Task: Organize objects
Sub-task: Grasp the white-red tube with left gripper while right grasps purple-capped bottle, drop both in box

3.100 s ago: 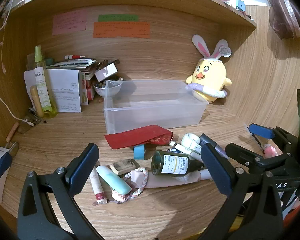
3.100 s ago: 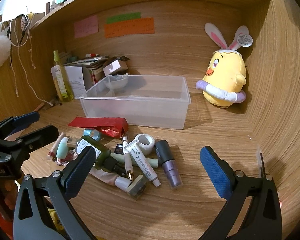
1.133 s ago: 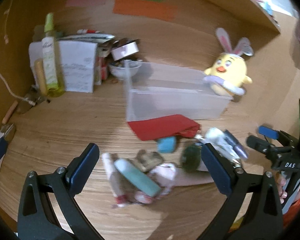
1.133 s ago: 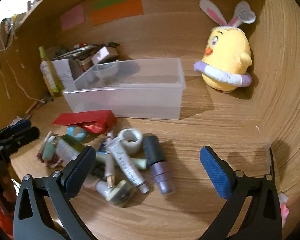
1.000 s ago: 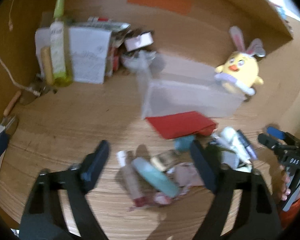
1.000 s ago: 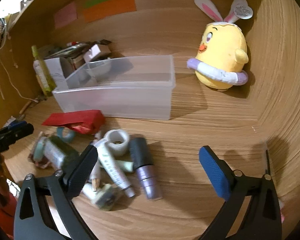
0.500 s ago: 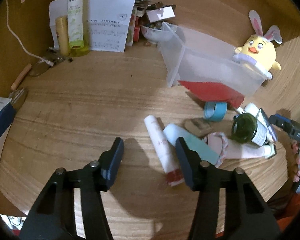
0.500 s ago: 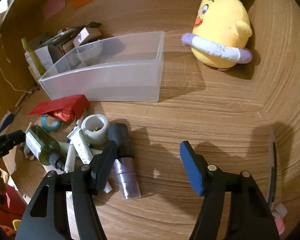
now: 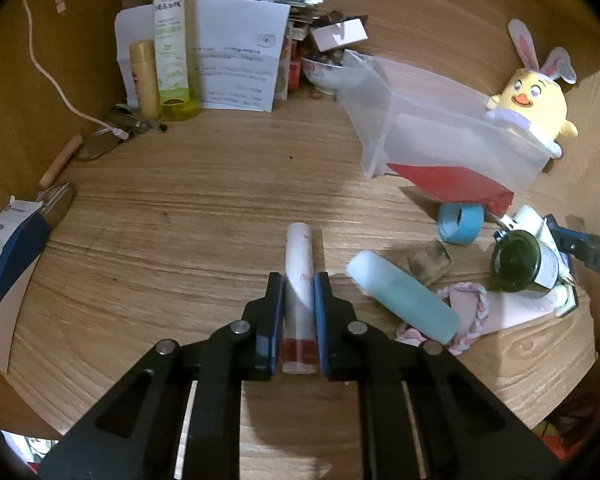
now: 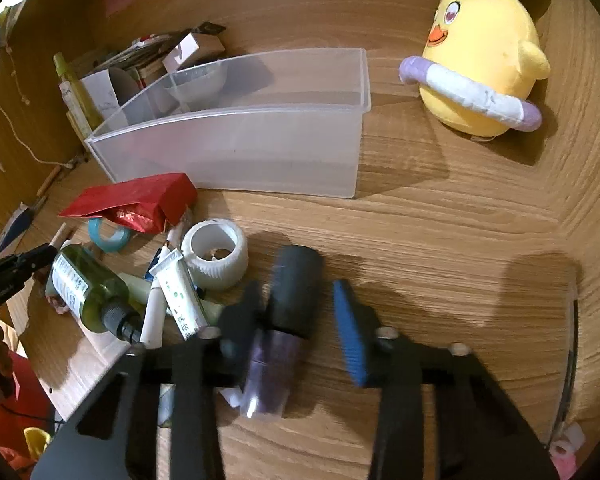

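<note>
My left gripper (image 9: 297, 280) is shut on a white tube with a red end (image 9: 298, 272) that lies on the wooden desk. A teal tube (image 9: 404, 294), a blue tape roll (image 9: 459, 223) and a dark green bottle (image 9: 520, 260) lie to its right. My right gripper (image 10: 300, 300) straddles a black-capped purple bottle (image 10: 290, 320); its jaws are still apart, the blue pad (image 10: 350, 336) clear of the bottle. A clear plastic bin (image 10: 240, 136) stands behind the pile, also in the left wrist view (image 9: 440, 128).
A red packet (image 10: 136, 200), a white ribbed cap (image 10: 216, 252), a small white tube (image 10: 180, 292) and the green bottle (image 10: 88, 288) crowd the pile. A yellow plush chick (image 10: 484, 56) sits at back right. Bottles, papers and boxes (image 9: 204, 64) stand at back left.
My left gripper has moved down and forward and closed on the white tube. My right gripper has dropped over the purple bottle and its jaws have narrowed.
</note>
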`<state>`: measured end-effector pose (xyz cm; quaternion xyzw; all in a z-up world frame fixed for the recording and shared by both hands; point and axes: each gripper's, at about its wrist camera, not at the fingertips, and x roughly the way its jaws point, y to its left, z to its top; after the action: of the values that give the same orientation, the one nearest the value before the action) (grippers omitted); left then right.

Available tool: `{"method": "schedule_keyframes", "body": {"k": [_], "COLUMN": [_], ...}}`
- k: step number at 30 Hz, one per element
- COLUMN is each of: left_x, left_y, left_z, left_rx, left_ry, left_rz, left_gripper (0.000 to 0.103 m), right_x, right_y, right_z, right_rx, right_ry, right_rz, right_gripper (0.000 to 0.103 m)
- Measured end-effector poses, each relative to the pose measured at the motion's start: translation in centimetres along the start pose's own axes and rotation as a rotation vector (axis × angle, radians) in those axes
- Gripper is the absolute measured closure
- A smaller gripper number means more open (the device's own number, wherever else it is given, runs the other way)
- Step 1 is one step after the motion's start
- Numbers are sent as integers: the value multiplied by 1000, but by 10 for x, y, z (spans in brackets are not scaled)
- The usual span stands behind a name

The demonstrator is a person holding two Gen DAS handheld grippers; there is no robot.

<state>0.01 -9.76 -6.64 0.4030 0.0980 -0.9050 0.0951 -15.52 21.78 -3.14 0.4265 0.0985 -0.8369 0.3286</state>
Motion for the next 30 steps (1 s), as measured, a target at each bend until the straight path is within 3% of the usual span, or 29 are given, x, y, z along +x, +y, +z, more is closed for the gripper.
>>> {"method": "schedule_keyframes", "body": {"k": [6,20,30], "left_x": [-5,-52,-43], "left_y": [7,-24,-56], "left_z": [7,72,128], "left_rx": [-41,-9,34], "left_ry": [-38,-264,-277], "left_rz": [-22,-122,-206], "left_gripper": [88,88,88], "right_x": [-8,-58,-86], "right_y": [0,2,16], "right_z": [1,42,96], "right_rx": [7,19,-47], "right_ry": [-35,-244,-379], "right_rz": [-32,-40,-63], "right_gripper": [79,79,79]}}
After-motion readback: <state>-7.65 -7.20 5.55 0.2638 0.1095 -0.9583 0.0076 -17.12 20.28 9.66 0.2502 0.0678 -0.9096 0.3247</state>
